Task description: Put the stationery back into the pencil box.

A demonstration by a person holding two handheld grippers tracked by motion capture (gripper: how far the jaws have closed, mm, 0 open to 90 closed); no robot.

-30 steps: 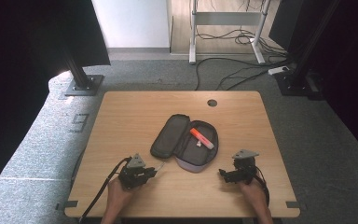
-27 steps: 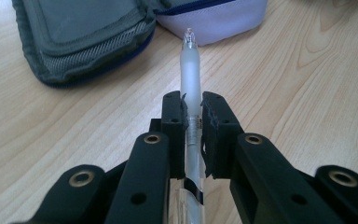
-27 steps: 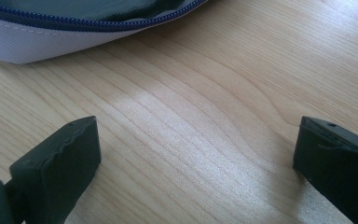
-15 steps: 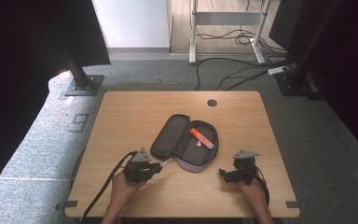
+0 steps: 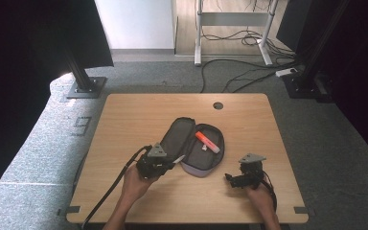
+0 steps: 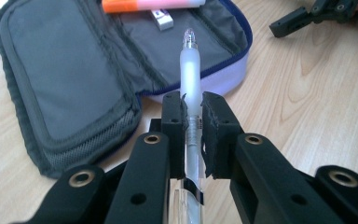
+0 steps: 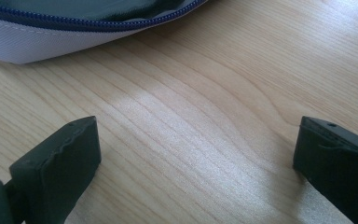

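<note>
Left tongs (image 6: 193,126) are clamped tight on a frosted white pen (image 6: 190,70), its tip aimed at the open grey pencil case (image 5: 191,143) in the middle of the table (image 5: 124,120), where an orange highlighter (image 5: 207,142) already lies inside. Right tongs (image 7: 196,163) sit wide apart and empty, low over the wood just beside the case's edge

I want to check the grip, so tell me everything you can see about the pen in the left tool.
The pen has a frosted, translucent white barrel that looks like plastic, with a clear rounded end pointing away and a dark band near its lower end. The left tool is shut on it about mid-barrel, both pads pressing its sides. It lies along the jaws, its far end aimed over the open grey pencil case, apart from the table.
</note>
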